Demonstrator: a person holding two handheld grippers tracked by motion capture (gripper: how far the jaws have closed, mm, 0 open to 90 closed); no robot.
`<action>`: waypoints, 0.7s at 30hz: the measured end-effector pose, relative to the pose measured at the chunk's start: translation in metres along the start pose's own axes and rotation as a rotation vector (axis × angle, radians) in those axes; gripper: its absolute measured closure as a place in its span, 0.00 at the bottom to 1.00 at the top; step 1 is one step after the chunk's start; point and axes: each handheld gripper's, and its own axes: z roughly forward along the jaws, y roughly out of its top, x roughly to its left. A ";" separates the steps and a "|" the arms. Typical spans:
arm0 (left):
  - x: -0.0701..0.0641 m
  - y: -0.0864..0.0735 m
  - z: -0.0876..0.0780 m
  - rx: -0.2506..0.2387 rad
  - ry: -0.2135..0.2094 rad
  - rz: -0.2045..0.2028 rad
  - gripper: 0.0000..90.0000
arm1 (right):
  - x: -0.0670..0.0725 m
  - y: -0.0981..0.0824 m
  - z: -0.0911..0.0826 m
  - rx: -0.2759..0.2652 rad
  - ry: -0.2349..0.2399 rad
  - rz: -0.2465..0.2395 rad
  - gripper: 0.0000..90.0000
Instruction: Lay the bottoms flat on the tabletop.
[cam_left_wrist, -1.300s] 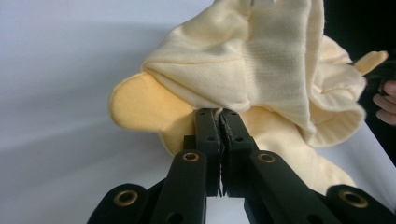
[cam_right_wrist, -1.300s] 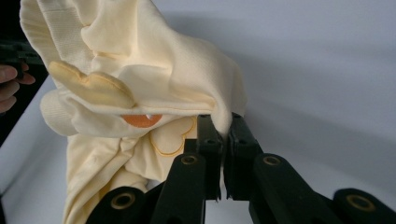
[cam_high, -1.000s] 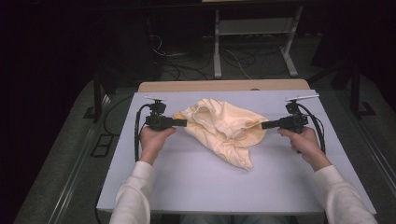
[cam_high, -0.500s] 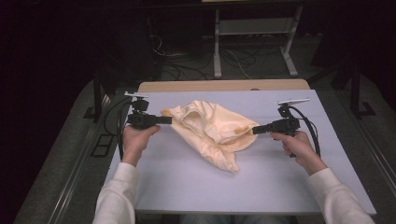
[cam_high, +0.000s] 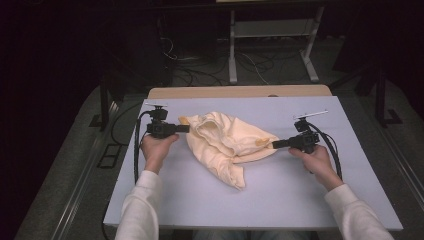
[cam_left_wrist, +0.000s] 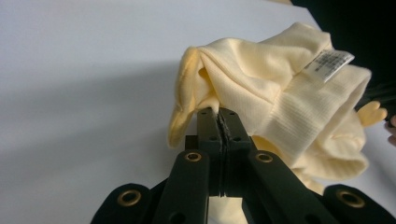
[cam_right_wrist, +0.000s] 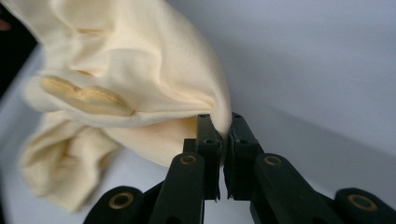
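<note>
Pale yellow knit garment (cam_high: 226, 144) lay crumpled at the middle of the blue-grey tabletop (cam_high: 280, 200), stretched a little between two grips, one loose end trailing toward the person. Ribbed band and a sewn-in label (cam_left_wrist: 328, 62) showed in the left gripper view; a darker yellow patch (cam_right_wrist: 86, 96) in the right gripper view. Judged light, soft and limp: no stiffness, would sag and bunch wherever unsupported, not fragile, not slippery against rubber pads. Best held by a hem or the ribbed band, where the doubled cloth gives bite. Left gripper (cam_left_wrist: 219, 113): fingers closed, pinching a fold at the garment's left edge. Right gripper (cam_right_wrist: 220, 122): fingers closed on a fold at the opposite edge. Both hands low, near the tabletop, well apart.
</note>
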 end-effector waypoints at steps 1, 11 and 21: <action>0.000 -0.001 0.002 0.002 -0.002 0.000 0.97 | 0.000 0.000 0.000 -0.003 -0.031 -0.016 0.94; -0.003 -0.002 0.010 0.016 0.009 0.016 0.97 | -0.002 0.000 -0.005 -0.033 -0.070 -0.060 0.76; -0.006 -0.003 0.015 0.020 0.007 0.027 0.97 | 0.017 0.001 -0.034 -0.146 -0.005 -0.178 0.38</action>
